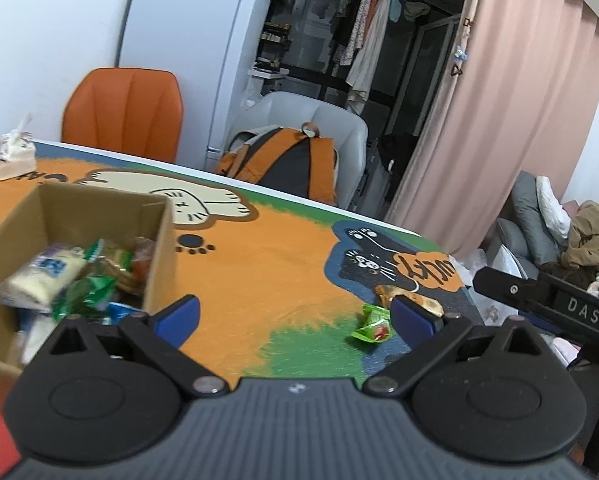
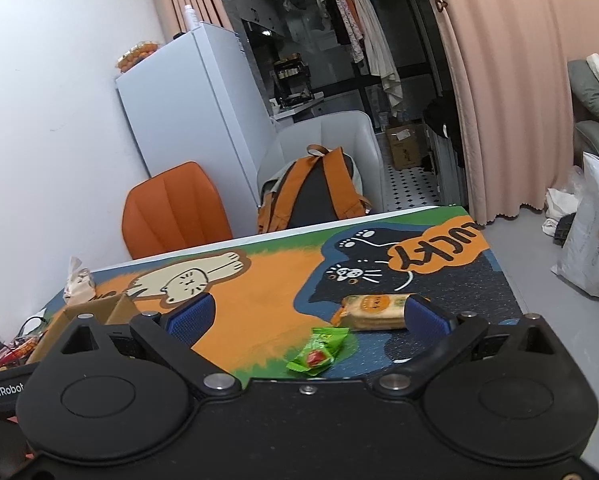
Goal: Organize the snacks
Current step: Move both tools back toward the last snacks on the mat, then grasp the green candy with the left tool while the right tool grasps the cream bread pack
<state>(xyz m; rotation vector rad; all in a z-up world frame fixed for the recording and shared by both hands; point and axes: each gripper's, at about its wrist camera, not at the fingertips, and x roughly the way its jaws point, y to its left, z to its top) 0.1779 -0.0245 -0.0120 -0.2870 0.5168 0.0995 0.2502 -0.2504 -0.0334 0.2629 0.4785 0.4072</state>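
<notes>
Seemingly, both grippers [image 1: 295, 314] [image 2: 307, 318] gape above snacks [image 2: 316, 350].

1. An orange chair [image 1: 123, 112] stands past the desk [image 1: 259, 264], ahead and left of the claw.
2. A white fridge [image 2: 187, 108] stands behind that chair, against the wall.
3. A grey chair [image 2: 339, 136] straight ahead holds an orange and grey backpack [image 2: 315, 192].
4. Pink curtains [image 2: 499, 80] hang to the right, ahead of the claw.
5. Clothes [image 1: 367, 40] hang in the dark room beyond.
6. A tissue pack [image 1: 15, 156] sits on the desk, far left.
</notes>
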